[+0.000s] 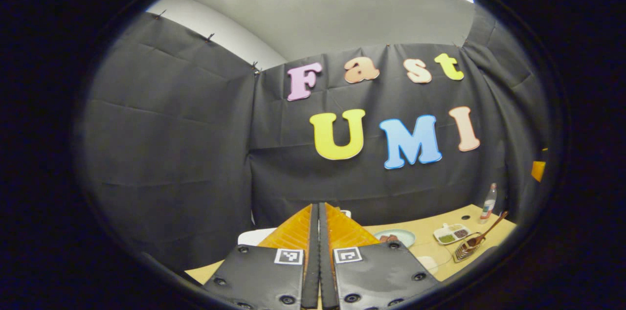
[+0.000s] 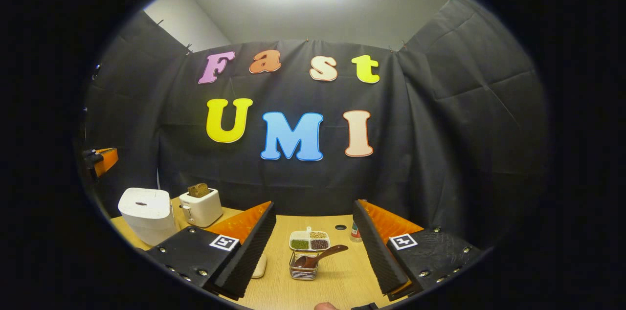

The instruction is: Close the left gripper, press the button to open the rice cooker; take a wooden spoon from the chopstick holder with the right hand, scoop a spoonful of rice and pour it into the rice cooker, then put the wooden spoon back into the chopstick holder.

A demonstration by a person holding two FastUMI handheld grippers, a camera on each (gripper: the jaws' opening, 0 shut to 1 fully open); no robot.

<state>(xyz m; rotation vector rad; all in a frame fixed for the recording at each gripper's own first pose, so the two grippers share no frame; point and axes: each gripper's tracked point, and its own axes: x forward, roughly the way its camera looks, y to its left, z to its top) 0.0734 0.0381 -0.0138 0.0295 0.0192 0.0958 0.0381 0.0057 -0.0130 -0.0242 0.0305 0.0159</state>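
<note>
Fingers of the left hand-held gripper are clenched together on nothing, ready to serve as a blunt tip for the button. Left of the wire chopstick holder sits the white boxy rice cooker, lid down. The brown wooden spoon leans in that holder on the pale tabletop, between the released right hand-held gripper fingers, presumably lined up for grasping.

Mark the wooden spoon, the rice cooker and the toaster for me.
wooden spoon (image 2: 326, 253): right gripper view, on its handle.
rice cooker (image 2: 146, 214): right gripper view, on its front wall.
toaster (image 2: 201, 209): right gripper view, on its front face.
</note>
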